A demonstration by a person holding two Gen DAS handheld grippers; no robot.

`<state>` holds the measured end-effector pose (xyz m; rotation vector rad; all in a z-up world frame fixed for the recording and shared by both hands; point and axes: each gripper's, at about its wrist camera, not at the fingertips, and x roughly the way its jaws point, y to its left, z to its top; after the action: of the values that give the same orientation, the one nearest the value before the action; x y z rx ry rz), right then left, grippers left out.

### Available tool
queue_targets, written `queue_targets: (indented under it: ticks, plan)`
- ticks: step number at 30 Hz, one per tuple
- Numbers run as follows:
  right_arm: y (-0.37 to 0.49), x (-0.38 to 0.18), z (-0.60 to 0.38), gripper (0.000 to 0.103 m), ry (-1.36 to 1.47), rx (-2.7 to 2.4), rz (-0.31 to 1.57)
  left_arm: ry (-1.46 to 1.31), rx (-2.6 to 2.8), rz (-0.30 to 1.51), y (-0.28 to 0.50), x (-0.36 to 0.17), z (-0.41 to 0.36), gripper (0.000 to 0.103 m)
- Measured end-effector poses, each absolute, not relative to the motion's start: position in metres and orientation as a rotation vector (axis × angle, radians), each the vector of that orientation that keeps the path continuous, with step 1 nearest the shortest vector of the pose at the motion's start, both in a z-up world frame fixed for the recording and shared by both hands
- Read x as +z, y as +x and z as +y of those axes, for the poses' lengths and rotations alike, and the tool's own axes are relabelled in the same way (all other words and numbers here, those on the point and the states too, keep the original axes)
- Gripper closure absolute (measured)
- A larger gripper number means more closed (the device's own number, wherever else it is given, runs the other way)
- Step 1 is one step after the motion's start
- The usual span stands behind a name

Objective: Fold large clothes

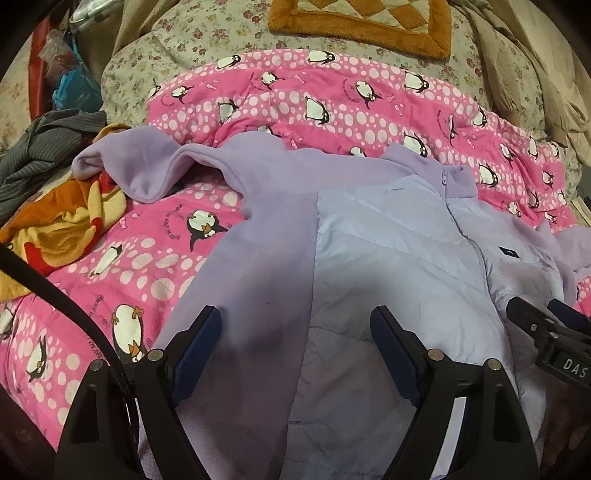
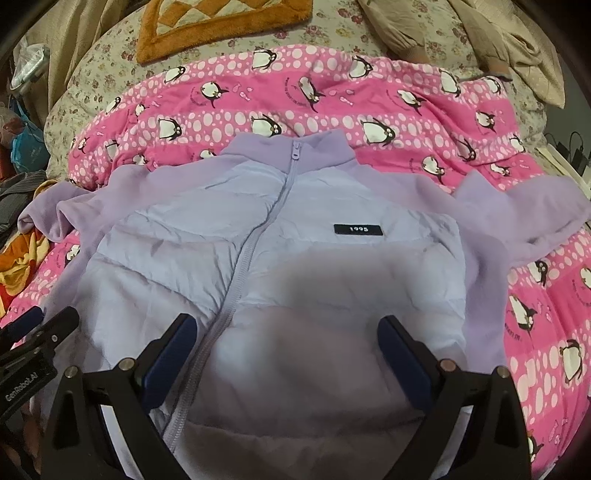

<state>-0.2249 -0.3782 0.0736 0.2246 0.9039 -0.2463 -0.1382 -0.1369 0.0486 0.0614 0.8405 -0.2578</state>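
A bed [image 2: 92,88] with a floral cover carries everything. Spread over most of it is a pink penguin quilt [image 2: 332,107], reaching from near the bed's far end to its near edge. On the quilt lies the lilac jacket [image 2: 229,258], front up and zipped, collar [image 2: 321,147] toward the bed's far end, hem toward the near edge. Its fleece left sleeve [image 1: 147,170] runs out toward the bed's left edge, buckled in a hump; the right sleeve [image 2: 524,218] stretches toward the right edge. A dark chest label [image 2: 357,229] sits right of the zipper [image 2: 255,243].

An orange-bordered patchwork mat [image 1: 362,22] lies at the bed's far end. At the left edge sit an orange and yellow cloth [image 1: 62,225] and a grey striped garment [image 1: 40,147].

The left tool [image 1: 295,325] hovers over the jacket's left side near the hem, its jaws spread wide, pinching nothing. The right tool [image 2: 288,332] hovers over the right front panel, jaws likewise spread and empty.
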Motion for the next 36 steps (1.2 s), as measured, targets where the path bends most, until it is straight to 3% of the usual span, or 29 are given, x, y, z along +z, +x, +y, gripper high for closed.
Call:
queue_targets:
  ticks: [20,27,36]
  plan:
    - [-0.22,0.074,-0.368,0.003,0.218,-0.227,0.924,0.046,-0.25,0.869,-0.132,0.065,-0.124,0.048]
    - [-0.22,0.075,-0.366,0.003,0.232,-0.195,0.93,-0.175,-0.225,0.932,-0.08,0.091,-0.063,0.048]
    - [-0.22,0.073,-0.361,0.003,0.239,-0.139,0.962,-0.393,0.061,0.85,0.024,0.096,0.051,0.048]
